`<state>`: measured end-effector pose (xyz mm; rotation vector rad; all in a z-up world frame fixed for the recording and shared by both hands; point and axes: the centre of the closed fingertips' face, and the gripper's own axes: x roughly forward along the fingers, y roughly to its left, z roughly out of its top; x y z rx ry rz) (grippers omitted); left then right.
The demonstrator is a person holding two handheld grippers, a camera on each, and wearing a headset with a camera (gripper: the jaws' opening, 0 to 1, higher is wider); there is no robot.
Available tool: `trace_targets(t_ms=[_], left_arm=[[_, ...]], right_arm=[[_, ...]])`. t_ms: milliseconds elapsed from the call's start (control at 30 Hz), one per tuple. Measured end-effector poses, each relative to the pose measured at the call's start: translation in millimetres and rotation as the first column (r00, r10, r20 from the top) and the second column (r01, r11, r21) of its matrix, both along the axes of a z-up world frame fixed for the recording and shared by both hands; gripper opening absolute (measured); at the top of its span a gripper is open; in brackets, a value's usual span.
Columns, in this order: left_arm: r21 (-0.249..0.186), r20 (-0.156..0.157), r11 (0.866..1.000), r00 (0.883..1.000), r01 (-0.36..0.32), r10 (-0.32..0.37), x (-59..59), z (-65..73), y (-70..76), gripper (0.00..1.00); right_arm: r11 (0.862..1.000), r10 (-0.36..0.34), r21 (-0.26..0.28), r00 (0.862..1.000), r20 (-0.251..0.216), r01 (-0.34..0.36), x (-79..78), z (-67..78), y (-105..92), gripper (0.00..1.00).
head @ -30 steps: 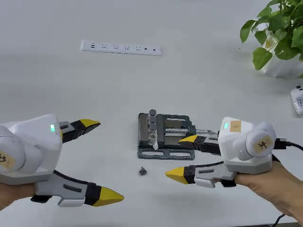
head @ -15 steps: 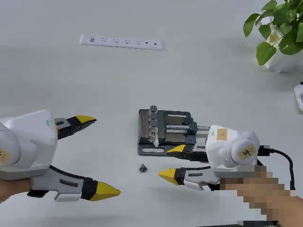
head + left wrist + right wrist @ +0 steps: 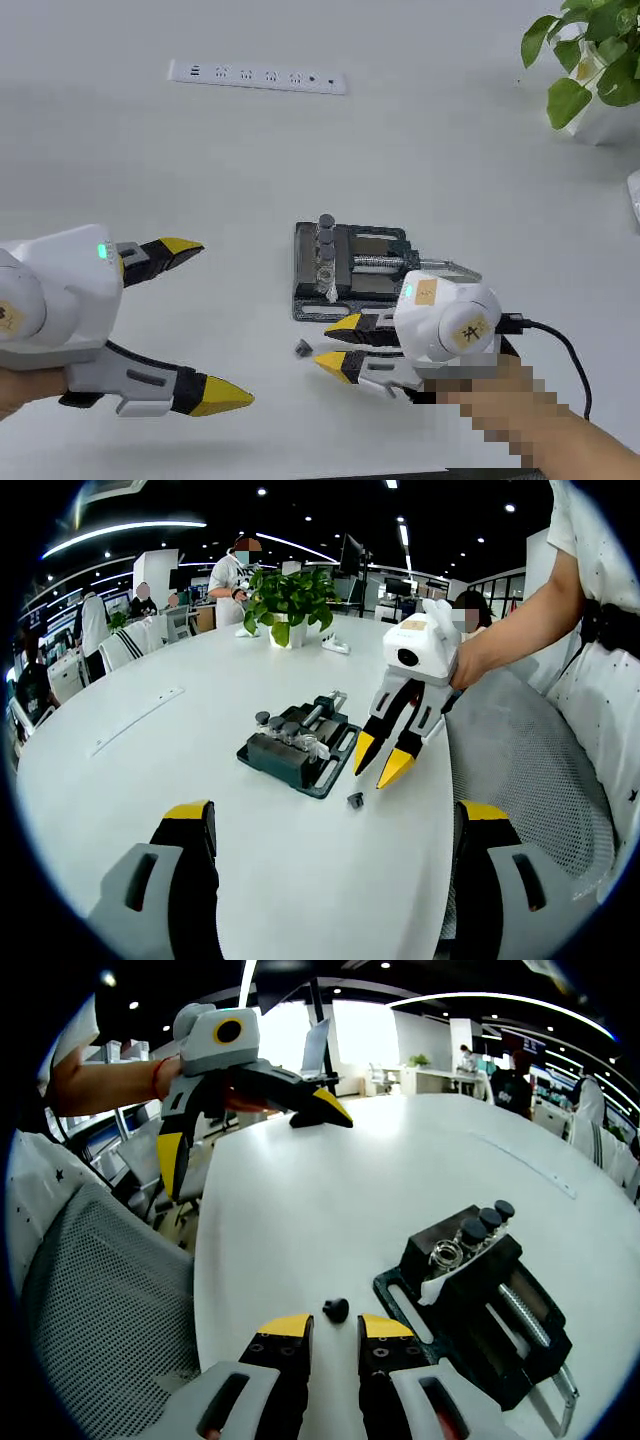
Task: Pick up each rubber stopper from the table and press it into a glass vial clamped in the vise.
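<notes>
1. Head view: the right gripper (image 3: 335, 343) is hovering low over the white table (image 3: 200, 170). Its jaws are set narrow and gripping nothing, with the yellow tips pointing at the loose rubber stopper (image 3: 303, 348) just beside them.
2. The rubber stopper is lying on the table near the front edge of the vise (image 3: 350, 270), not touching it.
3. Right gripper view: the rubber stopper is sitting just ahead of the gap between the two tips, and no contact is visible.
4. The vise is clamping a row of glass vials (image 3: 325, 255). Three are already stoppered; the one at the near end is looking open.
5. The left gripper (image 3: 215, 322) is hanging well apart at the left, jaws spread wide and empty.
6. A power strip (image 3: 257, 77) is lying at the far side, and a potted plant (image 3: 590, 50) is standing at the far right corner.
</notes>
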<state>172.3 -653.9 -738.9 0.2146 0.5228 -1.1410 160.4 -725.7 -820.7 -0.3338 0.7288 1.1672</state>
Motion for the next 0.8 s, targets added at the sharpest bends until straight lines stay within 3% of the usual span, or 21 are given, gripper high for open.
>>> trace_targets(t_ms=[400, 800], left_arm=[[0.0, -0.011, 1.0, 1.0, 0.005, -0.005, 0.6, -4.3, -2.4, 0.99], [-0.006, -0.019, 1.0, 1.0, 0.012, -0.012, 0.5, -6.0, -5.7, 0.99]], right_arm=[[0.998, 0.045, -0.048, 0.998, 0.034, -0.044, 2.1, -10.0, 6.4, 0.06], [0.996, 0.064, -0.063, 0.997, 0.047, -0.061, 3.4, -11.8, 7.2, 0.0]])
